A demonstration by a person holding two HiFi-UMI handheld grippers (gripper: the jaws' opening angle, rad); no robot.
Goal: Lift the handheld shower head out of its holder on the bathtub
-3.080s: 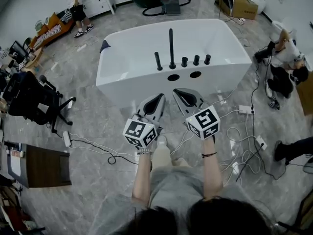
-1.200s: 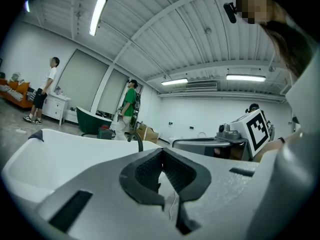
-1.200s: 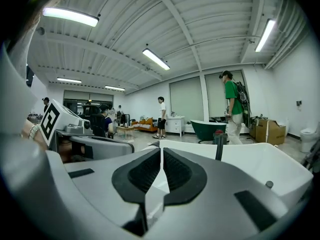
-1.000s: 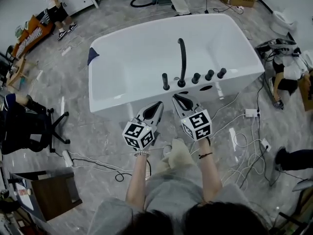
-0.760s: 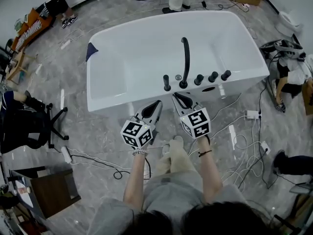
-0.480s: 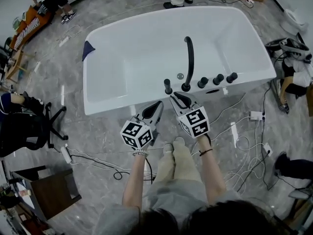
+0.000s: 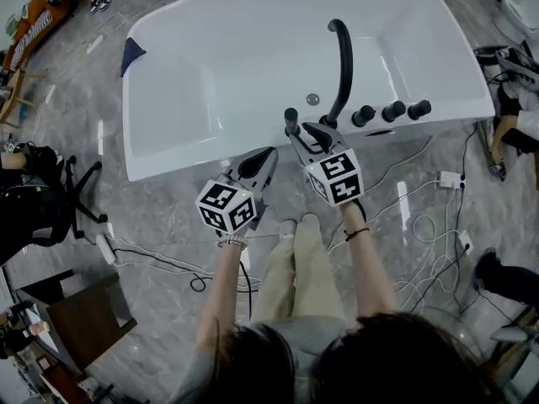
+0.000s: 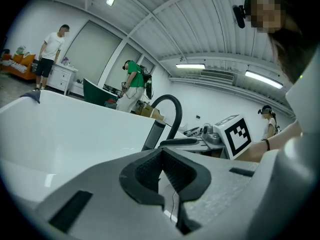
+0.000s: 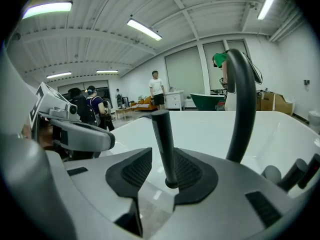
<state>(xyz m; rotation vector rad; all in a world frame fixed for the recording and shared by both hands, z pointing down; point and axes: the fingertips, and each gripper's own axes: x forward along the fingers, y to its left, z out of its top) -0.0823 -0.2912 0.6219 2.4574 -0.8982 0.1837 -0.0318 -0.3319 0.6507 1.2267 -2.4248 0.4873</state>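
Observation:
The handheld shower head [image 7: 291,121] is a slim black rod that stands upright in its holder on the near rim of the white bathtub [image 7: 168,154]. It is just left of the curved black spout [image 7: 343,61]. My right gripper [image 7: 305,133] is at the rod. In the right gripper view the shower head [image 9: 163,141] stands between the jaws of my right gripper [image 9: 161,155], which are opening, with a gap at the left pad. My left gripper [image 7: 259,160] hangs shut and empty in front of the tub wall. In the left gripper view my left gripper [image 8: 161,153] has its tips together.
Three black knobs [image 7: 392,110] sit on the rim right of the spout. A dark cloth [image 7: 130,54] hangs on the tub's far left corner. Cables and a power strip [image 7: 449,179] lie on the floor at right. An office chair [image 7: 50,200] stands at left, and people stand beyond the tub.
Both grippers have come down and forward to the tub's near rim. The right gripper's jaws, shut before, have parted around the shower head. The tub fills more of the head view.

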